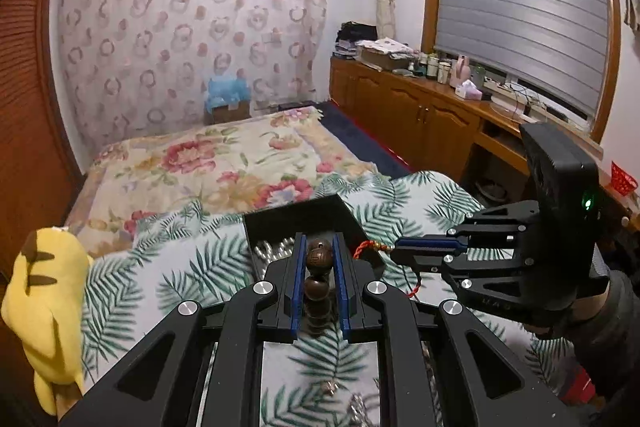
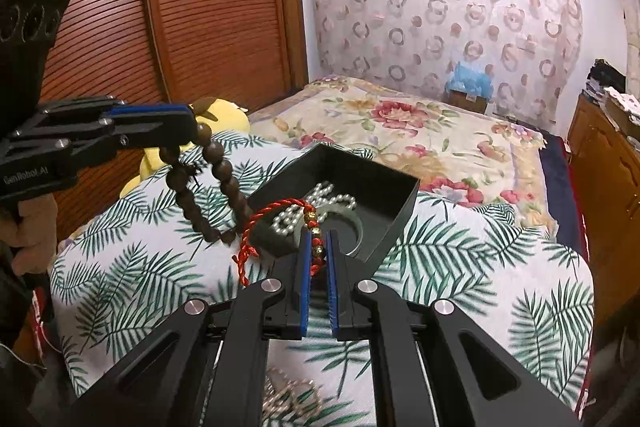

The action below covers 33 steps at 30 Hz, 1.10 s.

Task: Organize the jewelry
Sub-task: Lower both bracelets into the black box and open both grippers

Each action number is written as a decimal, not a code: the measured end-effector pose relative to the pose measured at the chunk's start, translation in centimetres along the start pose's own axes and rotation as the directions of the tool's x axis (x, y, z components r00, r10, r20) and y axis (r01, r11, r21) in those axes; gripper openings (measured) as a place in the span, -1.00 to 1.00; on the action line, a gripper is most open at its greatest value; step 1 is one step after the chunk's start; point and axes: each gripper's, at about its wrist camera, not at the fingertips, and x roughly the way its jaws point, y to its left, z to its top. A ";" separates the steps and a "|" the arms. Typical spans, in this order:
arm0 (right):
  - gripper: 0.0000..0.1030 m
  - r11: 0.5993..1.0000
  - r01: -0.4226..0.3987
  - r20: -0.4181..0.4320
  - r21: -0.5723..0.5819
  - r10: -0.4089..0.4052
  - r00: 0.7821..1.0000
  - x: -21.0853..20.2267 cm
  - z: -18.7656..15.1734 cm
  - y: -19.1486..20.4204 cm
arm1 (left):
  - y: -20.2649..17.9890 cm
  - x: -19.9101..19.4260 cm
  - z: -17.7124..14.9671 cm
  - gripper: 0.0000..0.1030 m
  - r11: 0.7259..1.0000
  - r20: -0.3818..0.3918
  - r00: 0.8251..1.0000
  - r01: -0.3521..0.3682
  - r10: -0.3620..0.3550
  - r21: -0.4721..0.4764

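Palm-leaf bedding (image 2: pixel 460 267) carries a black tray (image 2: pixel 400 195) of pearls (image 2: pixel 320 199). Brown wooden beads (image 1: pixel 319 259) are pinched in the left gripper (image 1: pixel 319 251), dangling beside the tray. A red cord bracelet (image 2: pixel 280 215) is clamped in the right gripper (image 2: pixel 318 247) over the tray's near rim.

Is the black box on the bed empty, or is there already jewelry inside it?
Not empty. The black box is open on top, and a white pearl strand lies on its floor beside a pale green bangle.
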 end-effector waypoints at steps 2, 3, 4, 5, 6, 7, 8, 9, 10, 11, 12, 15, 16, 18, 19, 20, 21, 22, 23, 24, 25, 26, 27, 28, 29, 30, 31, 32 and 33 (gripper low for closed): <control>-0.84 1.000 0.003 -0.003 0.006 -0.003 1.000 0.6 0.4 -0.4 | 0.4 0.4 0.8 -0.76 1.000 0.005 1.000 -0.005 0.005 -0.002; -0.84 1.000 0.004 -0.005 0.011 -0.004 1.000 1.0 0.6 -0.8 | 0.6 0.6 1.1 -0.76 1.000 0.006 1.000 -0.007 0.007 -0.003; -0.84 1.000 0.003 -0.007 0.014 -0.002 1.000 1.3 0.7 -1.0 | 0.7 0.7 1.3 -0.76 1.000 0.008 1.000 -0.007 0.007 -0.004; -0.84 1.000 0.000 -0.008 0.017 0.001 1.000 1.6 0.9 -1.1 | 0.9 1.0 1.5 -0.76 1.000 0.009 1.000 -0.008 0.008 -0.005; -0.84 1.000 -0.006 -0.010 0.021 0.006 1.000 1.9 1.0 -1.3 | 1.0 1.3 1.7 -0.76 1.000 0.009 1.000 -0.008 0.008 -0.007; -0.84 1.000 -0.007 -0.011 0.024 0.007 1.000 2.2 1.1 -1.5 | 1.1 1.5 1.8 -0.76 1.000 0.009 1.000 -0.006 0.006 -0.008; -0.84 1.000 -0.005 -0.013 0.026 0.006 1.000 2.5 1.2 -1.6 | 1.2 1.8 2.0 -0.76 1.000 0.008 1.000 -0.005 0.005 -0.008; -0.84 1.000 -0.006 -0.015 0.028 0.006 1.000 2.8 1.2 -1.7 | 1.2 2.0 2.2 -0.76 1.000 0.007 1.000 -0.002 0.003 -0.007; -0.84 0.999 -0.007 -0.018 0.032 0.008 1.000 3.1 1.3 -1.8 | 1.3 2.2 2.2 -0.76 1.000 0.006 1.000 -0.001 0.001 -0.006; -0.84 0.999 -0.005 -0.020 0.033 0.006 1.000 3.4 1.4 -2.0 | 1.4 2.6 2.4 -0.76 1.000 0.004 1.000 0.000 0.000 -0.005; -0.84 0.999 -0.004 -0.021 0.033 0.005 1.000 3.6 1.5 -2.1 | 1.4 2.9 2.5 -0.76 1.000 0.003 1.000 0.001 -0.001 -0.005; -0.83 0.999 -0.008 -0.033 0.037 0.009 0.999 4.5 1.6 -2.4 | 1.5 3.8 2.7 -0.76 1.000 -0.001 1.000 -0.001 0.001 -0.007; -0.83 0.999 -0.013 -0.036 0.044 0.015 0.999 4.8 1.6 -2.6 | 1.6 4.1 2.7 -0.76 1.000 -0.003 1.000 -0.001 0.001 -0.009; -0.83 0.999 -0.016 -0.038 0.043 0.017 0.999 5.1 1.6 -2.6 | 2.0 4.7 2.7 -0.76 1.000 -0.008 1.000 0.000 0.000 -0.017; -0.83 0.999 -0.016 -0.039 0.040 0.018 0.999 5.1 1.6 -2.6 | 2.1 5.0 2.7 -0.76 1.000 -0.011 1.000 0.001 -0.001 -0.020; -0.83 0.999 -0.021 -0.041 0.040 0.023 0.999 5.2 1.6 -2.6 | 2.3 5.3 2.6 -0.76 1.000 -0.015 1.000 0.003 -0.003 -0.026; -0.83 0.999 -0.029 -0.045 0.042 0.031 0.998 5.3 1.6 -2.6 | 2.4 5.5 2.5 -0.76 1.000 -0.019 1.000 0.004 -0.004 -0.030; -0.82 0.999 -0.031 -0.048 0.035 0.032 0.998 5.4 1.5 -2.5 | 2.5 5.7 2.5 -0.76 0.999 -0.022 1.000 0.005 -0.006 -0.032; -0.71 0.999 -0.028 -0.048 0.031 0.030 0.998 5.5 1.5 -2.4 | 2.5 5.8 2.5 -0.76 0.999 -0.024 1.000 0.005 -0.005 -0.032; -0.62 0.999 -0.026 -0.048 0.029 0.028 0.998 5.5 1.5 -2.4 | 2.6 6.0 2.5 -0.76 0.999 -0.028 1.000 0.003 -0.004 -0.033; -0.45 0.999 -0.027 -0.047 0.031 0.028 0.998 5.6 1.5 -2.4 | 2.7 6.1 2.4 -0.76 0.999 -0.030 1.000 0.003 -0.004 -0.033; -0.42 0.999 -0.025 -0.046 0.033 0.027 0.999 5.6 1.5 -2.4 | 2.9 6.2 2.4 -0.76 0.999 -0.033 0.999 0.002 -0.003 -0.034; -0.42 0.999 -0.026 -0.046 0.037 0.028 0.999 5.7 1.5 -2.5 | 2.9 6.4 2.4 -0.76 0.999 -0.036 0.999 0.001 -0.002 -0.035; -0.42 0.999 -0.029 -0.046 0.042 0.030 0.998 5.7 1.5 -2.6 | 3.0 6.5 2.3 -0.76 0.999 -0.039 0.999 0.001 -0.003 -0.038; -0.42 0.999 -0.025 -0.043 0.044 0.027 0.999 5.6 1.4 -2.6 | 3.0 6.6 2.3 -0.76 0.999 -0.041 0.999 0.002 -0.003 -0.040; -0.42 0.999 -0.021 -0.040 0.045 0.023 0.999 5.6 1.4 -2.7 | 3.1 6.8 2.3 -0.76 0.999 -0.045 0.999 0.001 -0.003 -0.041; -0.42 0.999 -0.019 -0.036 0.051 0.021 0.999 5.5 1.3 -2.8 | 3.1 7.0 2.2 -0.76 0.999 -0.050 0.999 0.001 -0.003 -0.043; -0.42 0.998 -0.018 -0.034 0.057 0.020 0.999 5.4 1.3 -3.0 | 3.1 7.2 2.2 -0.76 0.999 -0.056 0.998 0.003 -0.005 -0.044; -0.42 0.998 -0.016 -0.030 0.062 0.018 0.999 5.3 1.3 -3.1 | 3.0 7.4 2.2 -0.76 0.999 -0.059 0.998 0.004 -0.007 -0.045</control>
